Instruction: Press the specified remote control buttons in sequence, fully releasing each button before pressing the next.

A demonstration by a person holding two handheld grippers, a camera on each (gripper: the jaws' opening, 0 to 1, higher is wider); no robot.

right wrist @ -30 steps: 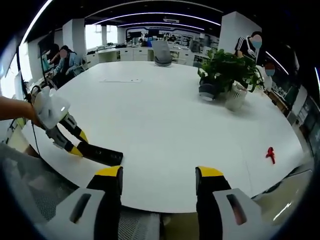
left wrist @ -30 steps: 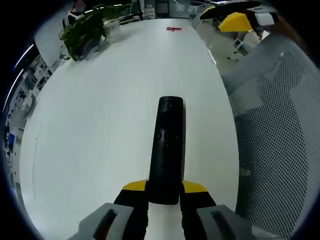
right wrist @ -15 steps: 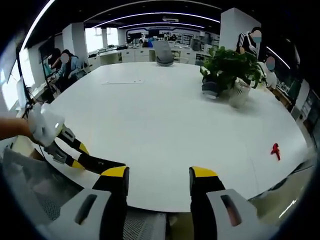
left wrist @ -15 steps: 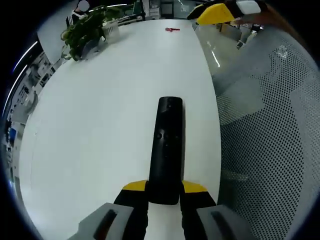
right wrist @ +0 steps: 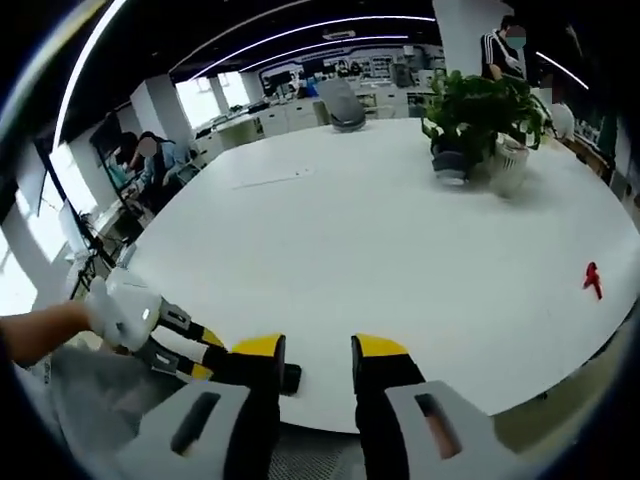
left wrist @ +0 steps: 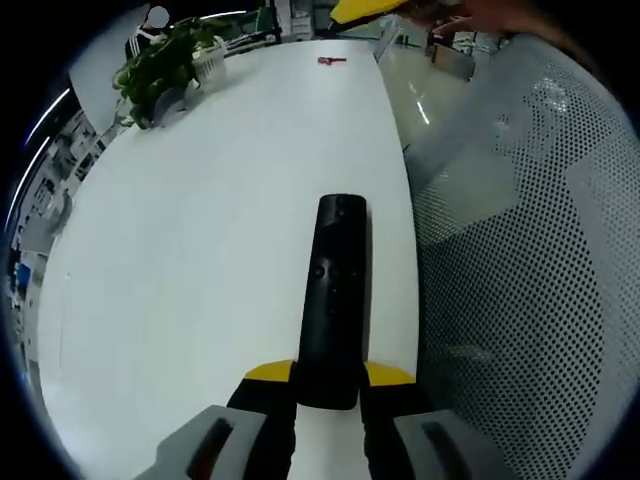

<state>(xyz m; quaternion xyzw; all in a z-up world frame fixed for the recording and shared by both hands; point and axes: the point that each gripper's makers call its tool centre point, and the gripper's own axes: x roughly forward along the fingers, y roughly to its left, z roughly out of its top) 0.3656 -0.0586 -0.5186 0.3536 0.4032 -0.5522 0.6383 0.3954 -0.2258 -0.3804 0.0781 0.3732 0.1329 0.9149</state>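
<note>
Left gripper (left wrist: 328, 375): yellow-tipped jaws closed on the near end of a black remote control (left wrist: 334, 296). The remote runs lengthwise away from the camera, held over the white table (left wrist: 200, 220) close to its right edge, button side up; a ring-shaped button cluster sits about midway along it.

Right gripper (right wrist: 317, 350): jaws stand a narrow gap apart with nothing between them, hanging just over the near table edge.

In the right gripper view, the left gripper (right wrist: 170, 342) comes in from the lower left, a hand (right wrist: 45, 330) behind it. Only the far tip of the remote (right wrist: 290, 378) shows, just past the right gripper's left jaw; the rest is hidden behind that jaw.

In the left gripper view, a yellow jaw tip of the right gripper (left wrist: 365, 8) shows at the top edge.

Other things:
- Potted plant (right wrist: 480, 118) on the far right part of the table, well apart from the remote.
- Small red object (right wrist: 592, 279) on the table near its right edge; too small to identify.
- White mesh chair back (left wrist: 530, 250), just beside the table edge in the left gripper view.
- Sheet of paper (right wrist: 272, 178) lying flat on the far side of the table.
- Person (right wrist: 150, 160) seated at the table's far left.
</note>
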